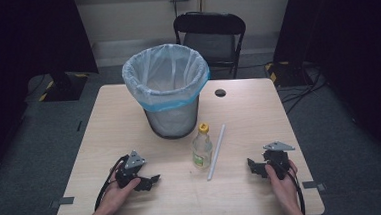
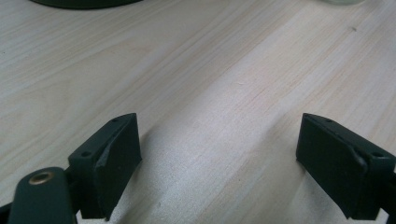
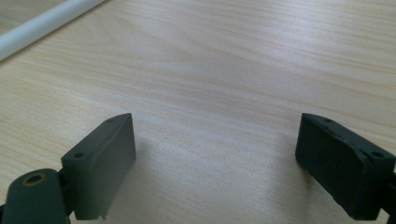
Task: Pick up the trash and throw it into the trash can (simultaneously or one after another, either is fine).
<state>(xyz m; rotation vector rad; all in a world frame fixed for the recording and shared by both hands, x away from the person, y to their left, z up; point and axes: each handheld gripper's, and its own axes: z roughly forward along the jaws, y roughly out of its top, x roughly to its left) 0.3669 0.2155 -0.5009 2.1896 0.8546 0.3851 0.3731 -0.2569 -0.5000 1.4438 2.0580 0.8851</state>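
I have both grippers resting low on the desk (image 1: 129, 116), jaws spread wide with only bare wood between them. My left gripper (image 1: 153, 180) sits at about seven o'clock from the bottle (image 1: 202, 148), my right gripper (image 1: 252, 166) at about four. The bottle stands upright just beside the white tube (image 1: 217, 152), with the lined bin (image 1: 167, 91) at its eleven o'clock.

A lined bin (image 1: 167, 91) on the table (image 1: 114, 127); folding chair (image 1: 210, 33) behind.
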